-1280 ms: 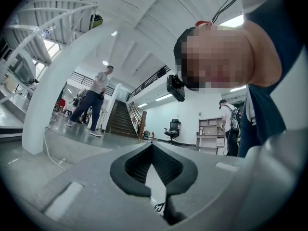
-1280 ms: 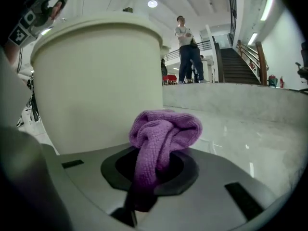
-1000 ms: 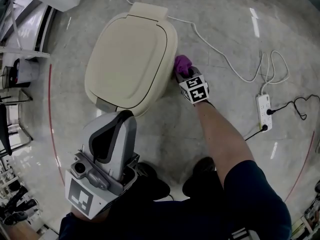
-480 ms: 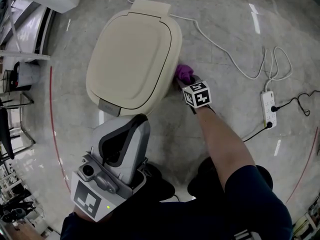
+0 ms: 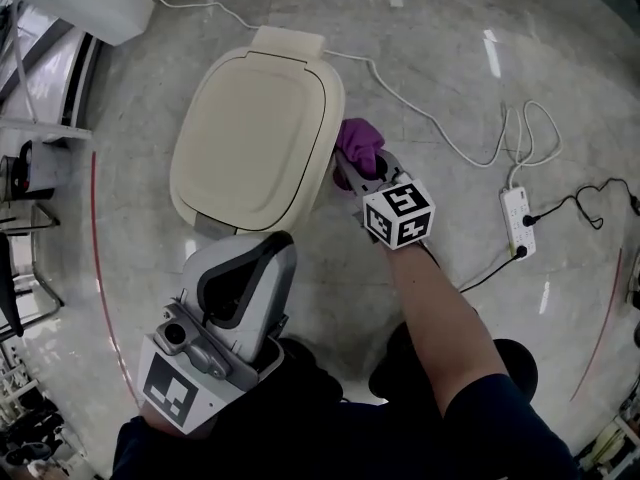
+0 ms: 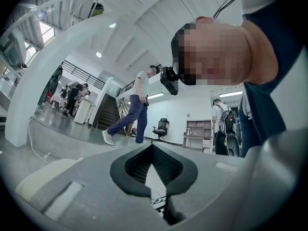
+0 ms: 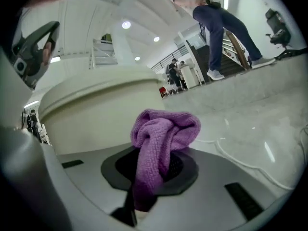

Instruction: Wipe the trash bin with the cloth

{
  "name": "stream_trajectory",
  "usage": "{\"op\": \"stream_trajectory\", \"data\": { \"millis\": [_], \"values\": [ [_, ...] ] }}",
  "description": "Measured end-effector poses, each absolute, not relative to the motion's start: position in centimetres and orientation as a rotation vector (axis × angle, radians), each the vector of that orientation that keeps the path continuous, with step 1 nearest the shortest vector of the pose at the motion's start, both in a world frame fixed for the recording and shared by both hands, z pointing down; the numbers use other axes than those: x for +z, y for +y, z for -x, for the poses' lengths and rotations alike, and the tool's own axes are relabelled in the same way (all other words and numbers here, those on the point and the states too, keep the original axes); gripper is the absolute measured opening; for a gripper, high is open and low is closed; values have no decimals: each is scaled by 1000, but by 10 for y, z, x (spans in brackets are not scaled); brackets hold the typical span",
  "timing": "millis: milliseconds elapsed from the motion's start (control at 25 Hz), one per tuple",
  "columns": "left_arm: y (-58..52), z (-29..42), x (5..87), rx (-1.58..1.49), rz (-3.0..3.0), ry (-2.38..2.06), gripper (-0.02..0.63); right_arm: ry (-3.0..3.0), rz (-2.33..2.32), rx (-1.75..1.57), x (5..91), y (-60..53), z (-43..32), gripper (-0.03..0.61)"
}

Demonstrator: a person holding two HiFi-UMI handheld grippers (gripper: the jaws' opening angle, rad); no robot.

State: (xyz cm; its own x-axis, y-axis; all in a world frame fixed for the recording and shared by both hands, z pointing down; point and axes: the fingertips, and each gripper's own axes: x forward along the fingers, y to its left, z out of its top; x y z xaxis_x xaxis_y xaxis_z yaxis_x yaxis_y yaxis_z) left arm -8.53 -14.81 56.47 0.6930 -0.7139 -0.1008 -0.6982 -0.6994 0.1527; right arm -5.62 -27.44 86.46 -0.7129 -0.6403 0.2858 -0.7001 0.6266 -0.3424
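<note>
**Purple cloth held against the trash bin's right side**

The left gripper idles at near left, jaws closed on nothing. The cream trash bin stands at centre, lid down. The purple cloth meets its right rim, clenched in the right gripper. The wad is best pressed flat and swept along the wall. On the glossy stone floor, a white cable and a power strip lie at right.

Left gripper closed, right gripper clamped.

Purple cloth, cream trash bin, white power strip, pale grey marbled floor.
</note>
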Motion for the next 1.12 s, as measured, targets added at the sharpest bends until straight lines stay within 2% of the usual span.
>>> {"op": "stream_trajectory", "data": {
  "millis": [280, 400, 800, 1120],
  "values": [
    [-161, 75, 566, -259, -2805, -1144, -2, -2855, -1131, 490, 797, -267, 55, 69],
    [-164, 72, 567, -261, -2808, -1143, -2, -2872, -1120, 489, 799, -258, 59, 69],
    [-162, 76, 576, -216, -2791, -1200, -2, -2640, -1037, 725, 942, -237, 75, 70],
    [-151, 84, 577, -198, -2798, -1224, -2, -2463, -818, 708, 1030, -195, 90, 69]
  ]
}}
